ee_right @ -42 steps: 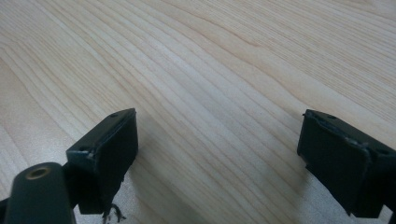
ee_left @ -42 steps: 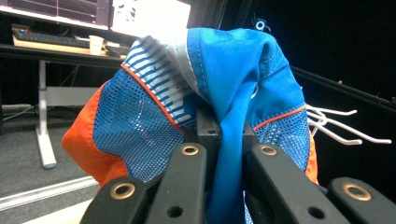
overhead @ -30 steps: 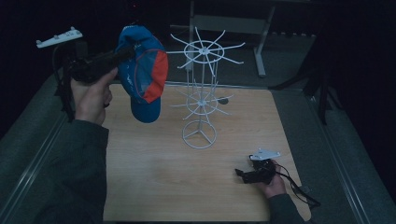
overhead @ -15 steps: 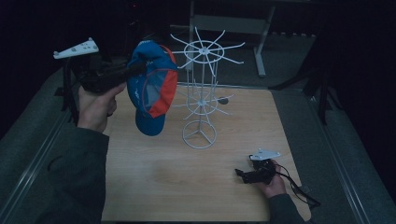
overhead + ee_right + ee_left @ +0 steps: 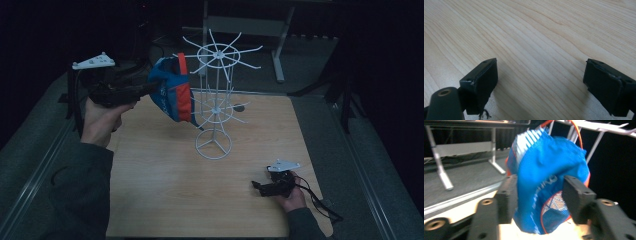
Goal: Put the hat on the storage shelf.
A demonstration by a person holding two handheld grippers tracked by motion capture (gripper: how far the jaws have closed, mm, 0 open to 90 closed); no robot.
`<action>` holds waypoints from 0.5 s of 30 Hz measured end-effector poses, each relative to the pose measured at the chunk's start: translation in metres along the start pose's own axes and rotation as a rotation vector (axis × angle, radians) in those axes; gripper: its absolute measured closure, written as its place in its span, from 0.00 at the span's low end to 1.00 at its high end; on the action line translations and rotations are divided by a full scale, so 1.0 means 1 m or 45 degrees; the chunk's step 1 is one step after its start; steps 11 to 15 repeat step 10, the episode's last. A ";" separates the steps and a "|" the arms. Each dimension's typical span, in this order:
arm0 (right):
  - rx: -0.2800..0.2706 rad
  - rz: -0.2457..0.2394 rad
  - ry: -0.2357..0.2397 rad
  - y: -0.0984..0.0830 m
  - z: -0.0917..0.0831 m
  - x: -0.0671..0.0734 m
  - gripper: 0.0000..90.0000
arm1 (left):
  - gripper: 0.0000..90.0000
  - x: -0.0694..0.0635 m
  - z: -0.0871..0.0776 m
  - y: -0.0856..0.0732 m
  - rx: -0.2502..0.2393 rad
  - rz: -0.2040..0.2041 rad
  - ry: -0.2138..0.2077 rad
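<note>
A blue cap (image 5: 172, 95) with orange trim hangs in the air against the left side of a white wire rack (image 5: 215, 105). My left gripper (image 5: 150, 89) is shut on the cap, and its orange back strap reaches up to the rack's top ring of prongs. In the left gripper view the cap (image 5: 549, 170) bulges between the two black jaws, with rack wires (image 5: 596, 145) just behind it. My right gripper (image 5: 257, 187) rests low on the wooden table (image 5: 165, 190) at the front right. It is open over bare wood (image 5: 541, 50).
The rack's round base (image 5: 214, 145) stands at the table's middle. A grey metal stand (image 5: 277, 50) rises behind the table. Grey matting (image 5: 325, 130) borders the table on both sides. A cable (image 5: 320, 202) trails from the right gripper.
My left gripper has carried the cap right and down, from beside the rack to touching its left side. The cap has turned side-on. The right gripper has stayed put.
</note>
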State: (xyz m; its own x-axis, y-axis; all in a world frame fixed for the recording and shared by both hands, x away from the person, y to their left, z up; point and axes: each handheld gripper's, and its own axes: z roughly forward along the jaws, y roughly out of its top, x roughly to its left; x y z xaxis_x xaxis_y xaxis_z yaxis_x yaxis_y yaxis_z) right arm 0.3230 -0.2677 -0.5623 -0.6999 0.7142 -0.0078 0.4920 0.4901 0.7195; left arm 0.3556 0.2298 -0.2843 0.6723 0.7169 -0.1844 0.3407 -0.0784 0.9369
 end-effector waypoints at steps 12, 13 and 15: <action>0.001 0.001 0.001 0.000 0.000 0.000 0.14 | 0.38 -0.008 -0.005 -0.001 0.010 0.049 0.103; 0.001 0.001 0.001 0.000 0.000 0.000 0.14 | 0.38 -0.008 -0.005 -0.001 0.010 0.049 0.103; 0.001 0.001 0.001 0.000 0.000 0.000 0.14 | 0.38 -0.008 -0.005 -0.001 0.010 0.049 0.103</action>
